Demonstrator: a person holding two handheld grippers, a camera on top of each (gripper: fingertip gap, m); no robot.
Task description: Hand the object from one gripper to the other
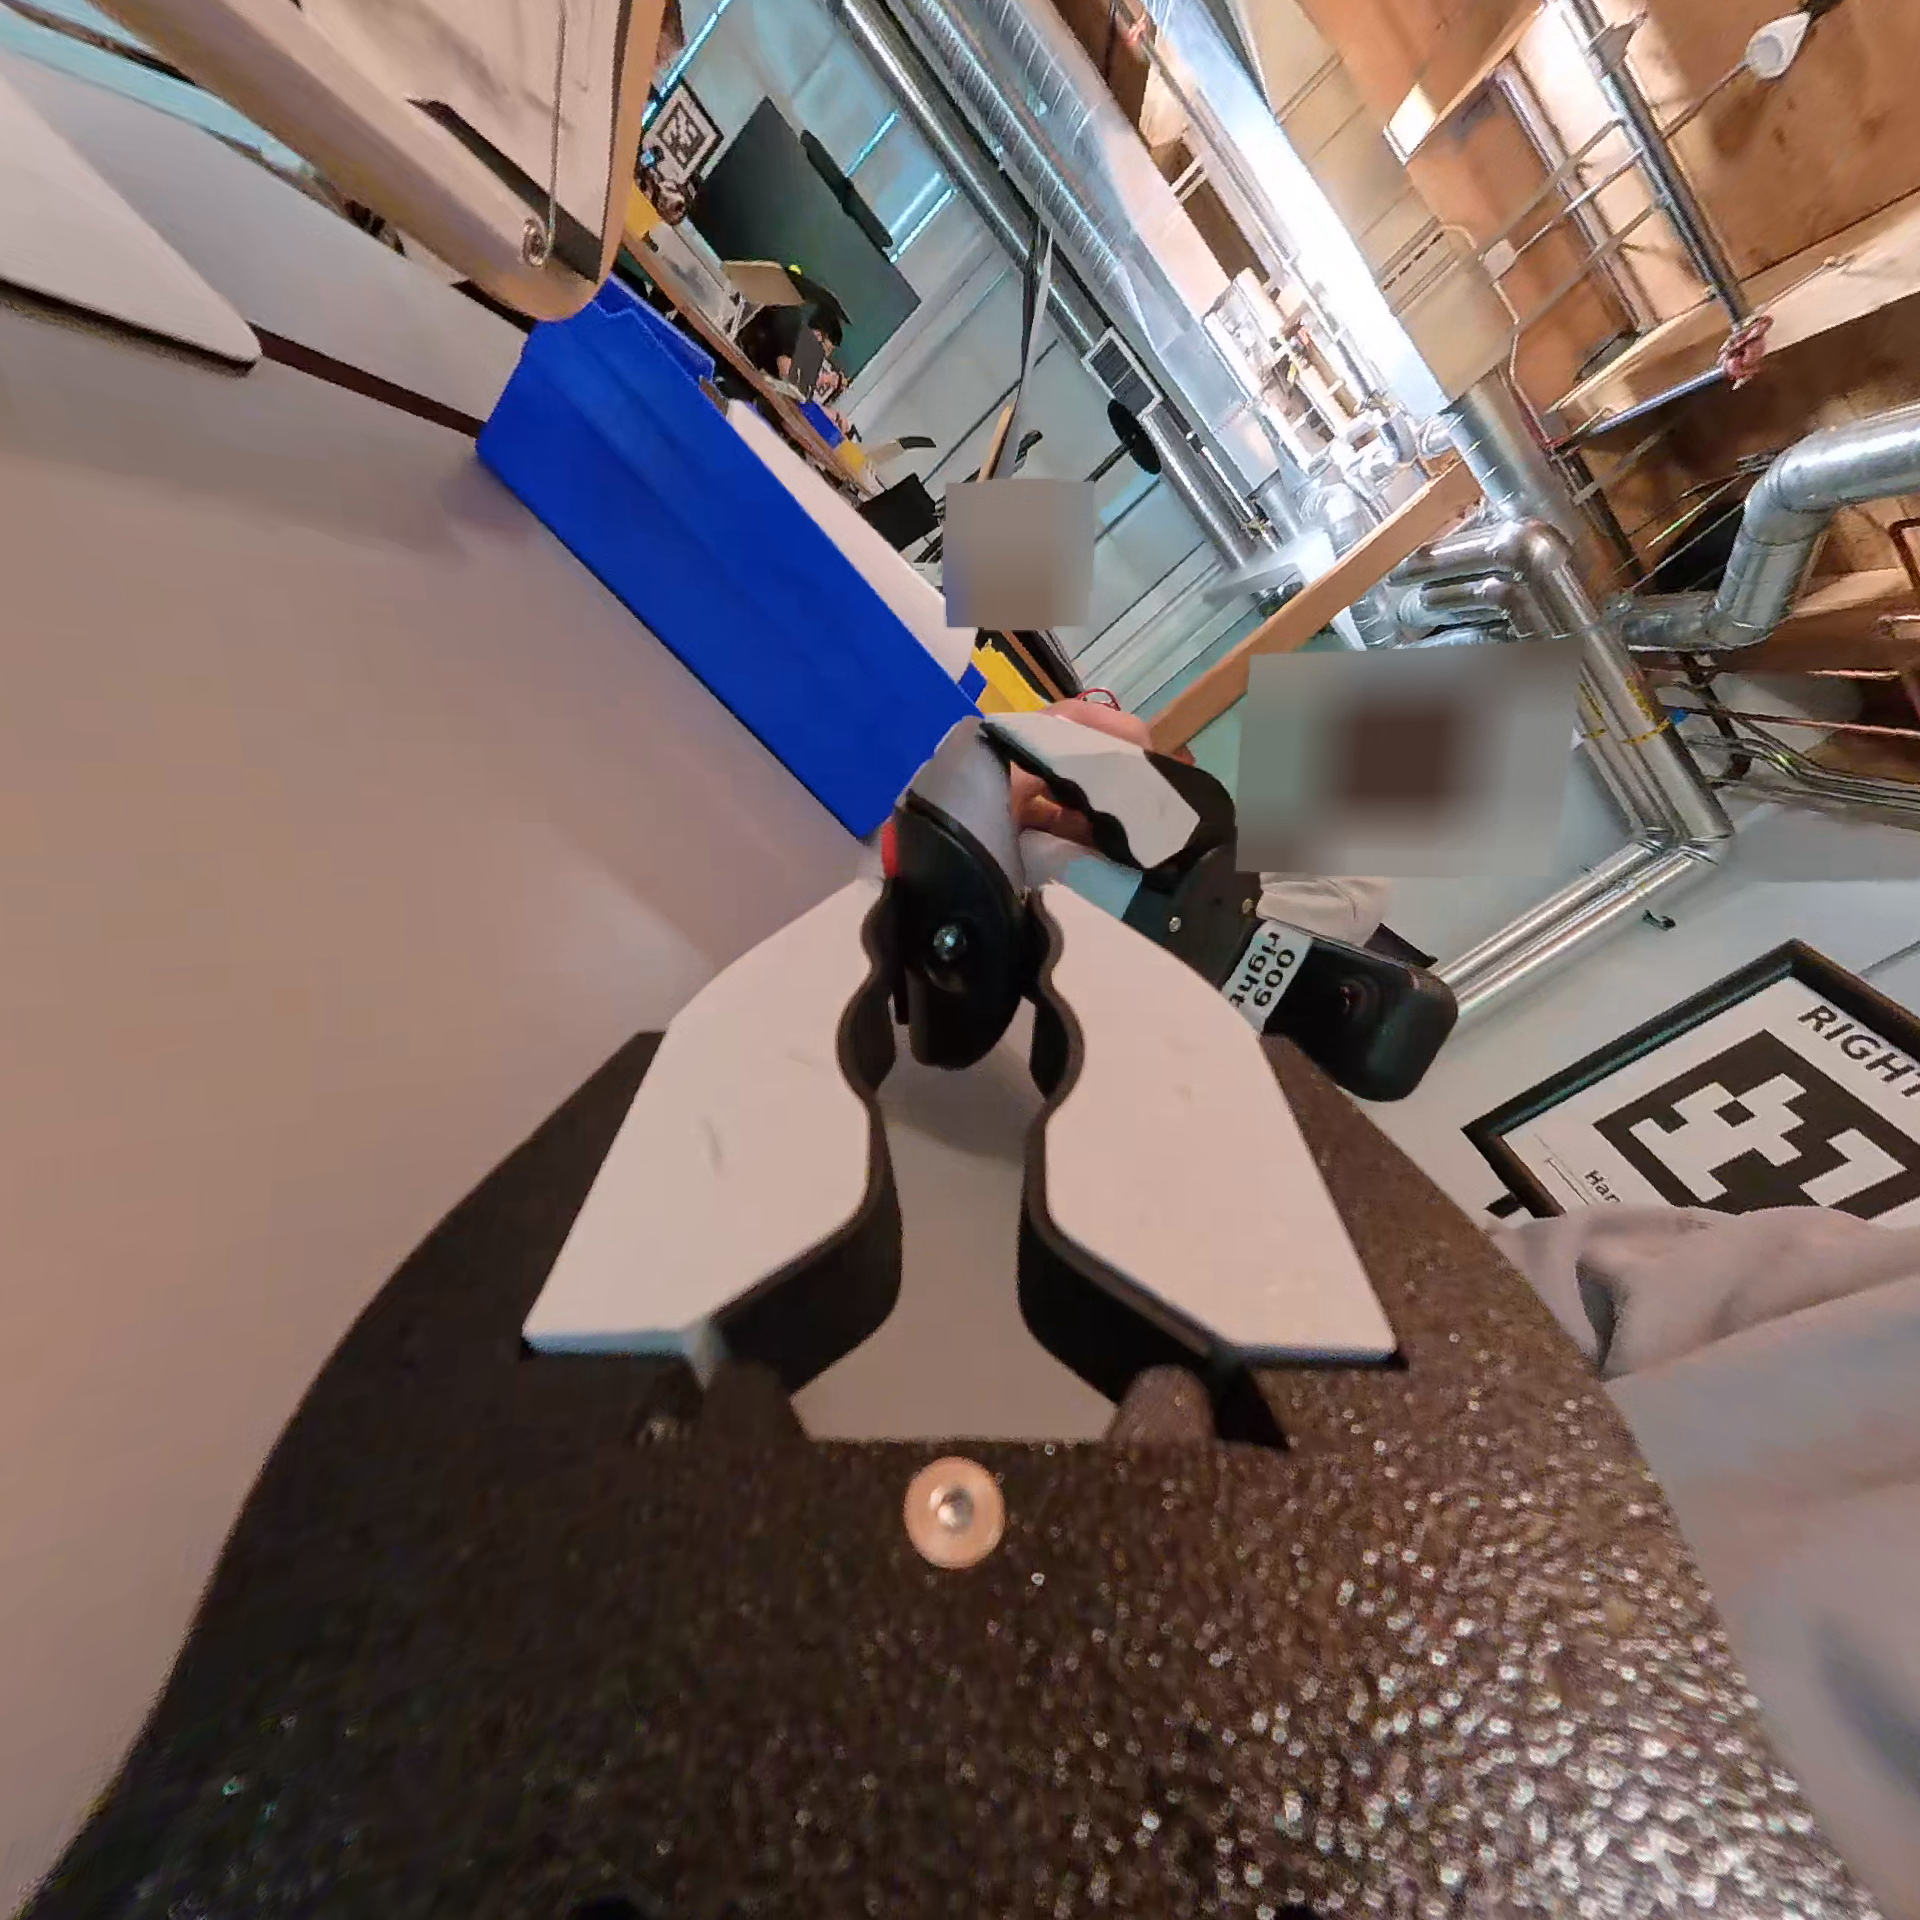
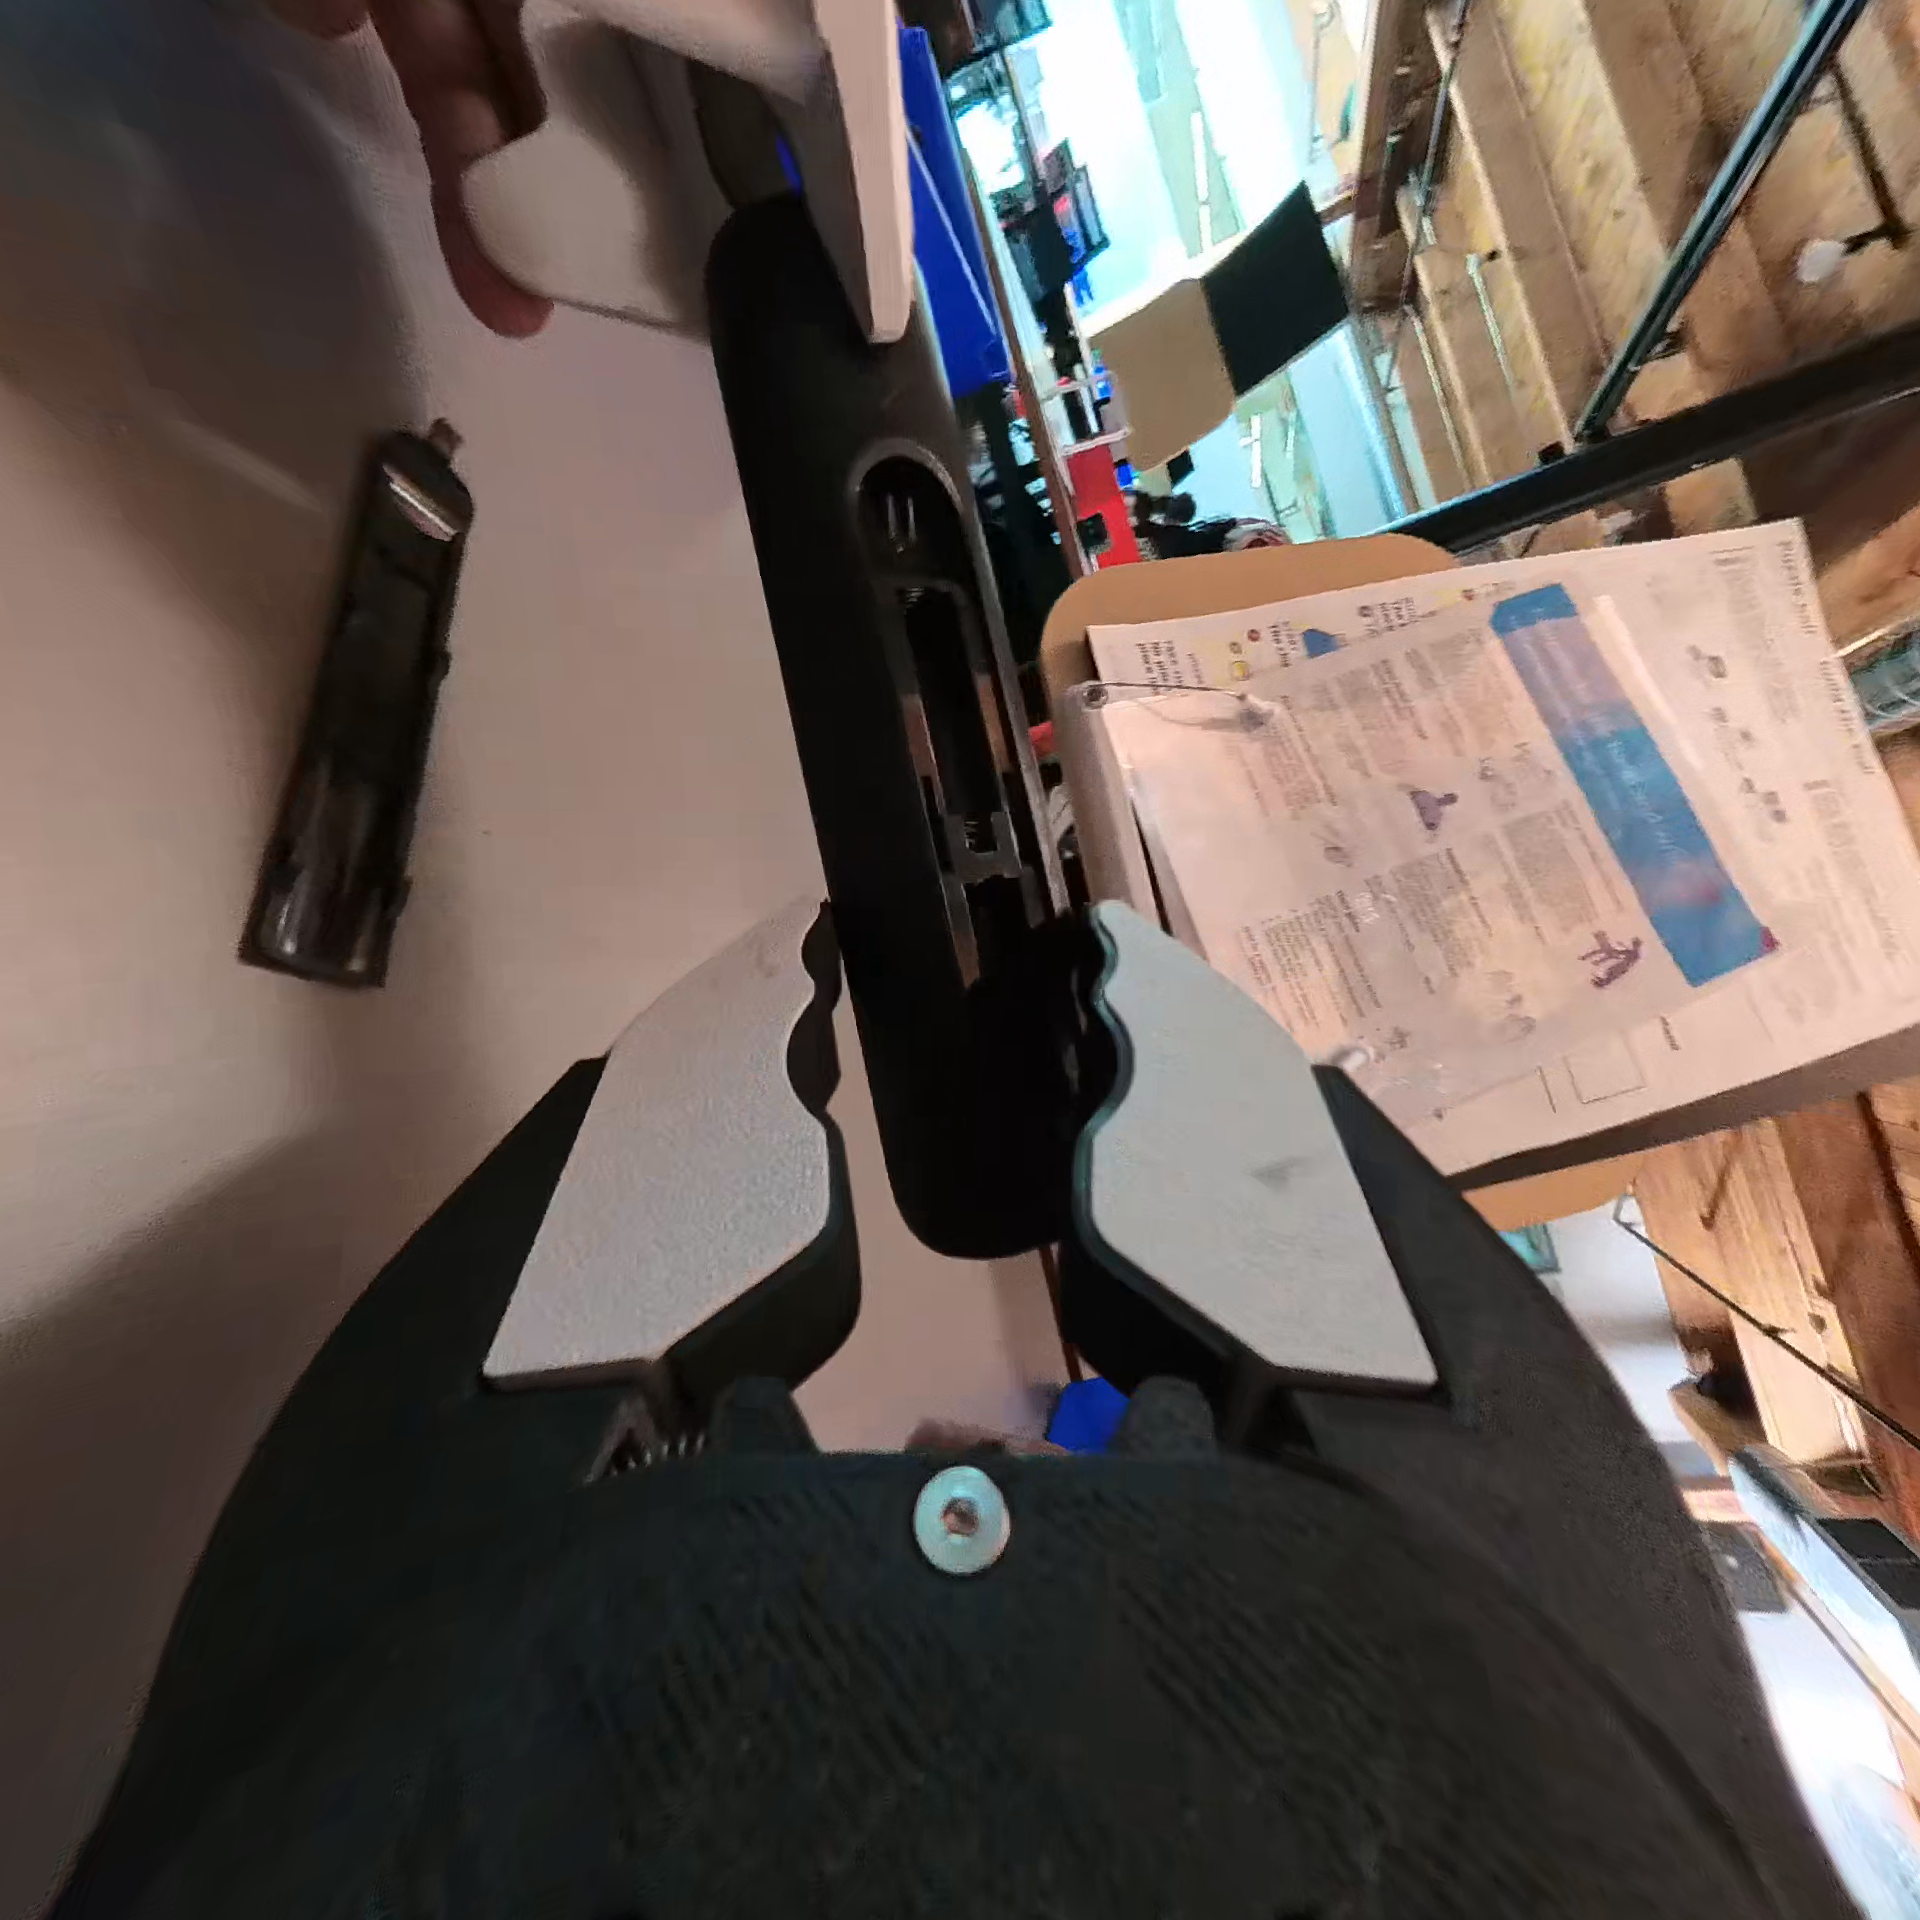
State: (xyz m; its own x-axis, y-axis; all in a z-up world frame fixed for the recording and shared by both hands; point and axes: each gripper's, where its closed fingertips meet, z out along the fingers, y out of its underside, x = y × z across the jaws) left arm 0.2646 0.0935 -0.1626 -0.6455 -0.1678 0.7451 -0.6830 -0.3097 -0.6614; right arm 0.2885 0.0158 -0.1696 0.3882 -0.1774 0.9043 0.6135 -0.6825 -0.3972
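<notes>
2 grippers meet on 1 long black plastic handle-shaped object point(image 2: 914, 748), held above a pale grey tabletop point(image 1: 312, 831). Nearest in the right wrist view, the right gripper point(image 2: 961, 1049) has its 2 grey-faced fingers point(image 2: 686, 1143) spread on either side of the object's near end; whether the pads press it cannot be told. Farther along, the object's open slot shows a metal spring and rail. At its far end, 1 pale finger of the left gripper point(image 2: 868, 177) lies against the object, beside a person's hand point(image 2: 468, 156). Left of the object, a dark rectangular metal-tipped part point(image 2: 353, 727) lies flat on the tabletop, well apart. In the left wrist view, the left gripper point(image 1: 951, 987) pinches the object's rounded end point(image 1: 951, 956) between its fingertips. Beyond, a blue plastic bin point(image 1: 707, 561) rests on the tabletop.
</notes>
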